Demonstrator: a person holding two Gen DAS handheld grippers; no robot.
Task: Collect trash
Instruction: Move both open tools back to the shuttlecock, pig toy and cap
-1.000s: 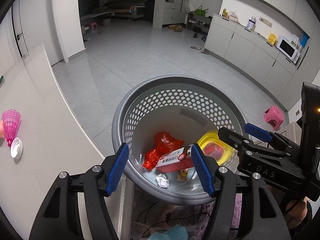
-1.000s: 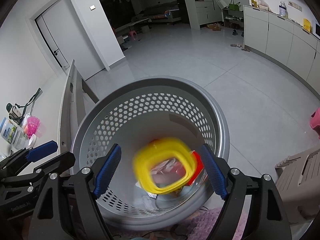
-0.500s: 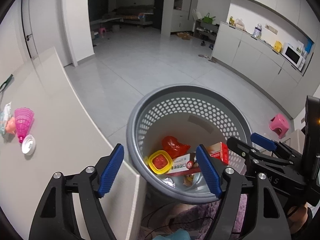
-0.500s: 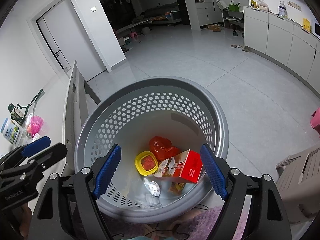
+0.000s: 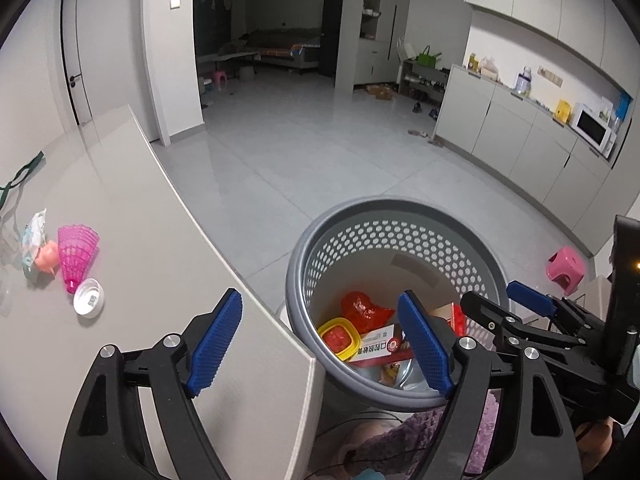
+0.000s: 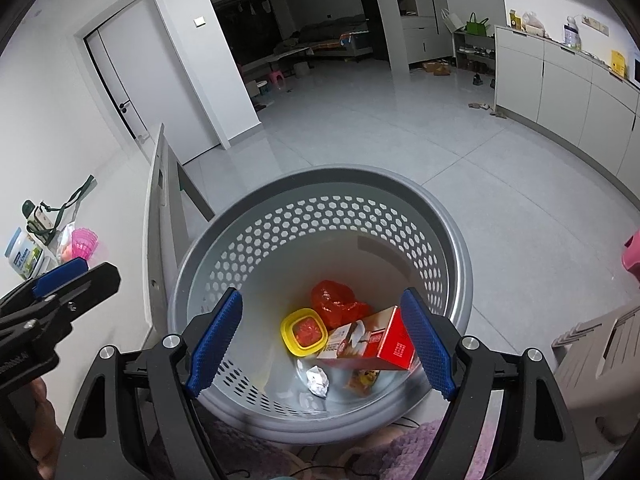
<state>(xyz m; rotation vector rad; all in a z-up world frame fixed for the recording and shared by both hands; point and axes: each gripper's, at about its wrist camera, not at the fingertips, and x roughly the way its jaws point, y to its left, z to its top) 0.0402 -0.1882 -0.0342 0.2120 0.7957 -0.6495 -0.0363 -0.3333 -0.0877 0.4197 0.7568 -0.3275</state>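
Trash left on the pale grey countertop (image 5: pixel 168 280), a pink ribbed plastic cone (image 5: pixel 77 254) and a white round bottle cap (image 5: pixel 89 299), lies forward-left of your left gripper (image 5: pixel 320 344) (the nearer one). Both grippers gape empty; your right gripper (image 6: pixel 320 344) hangs over the perforated grey basket (image 6: pixel 452 240).

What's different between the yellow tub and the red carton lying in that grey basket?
The yellow tub is small, with rounded corners and an open top showing red inside; the red carton is a larger, closed, sharp-edged box. The tub sits flat on the basket floor, while the carton lies on its side, tilted over other scraps. The tub is plain yellow; the carton is printed in red and white. Both lie loose in the basket, held by neither gripper.
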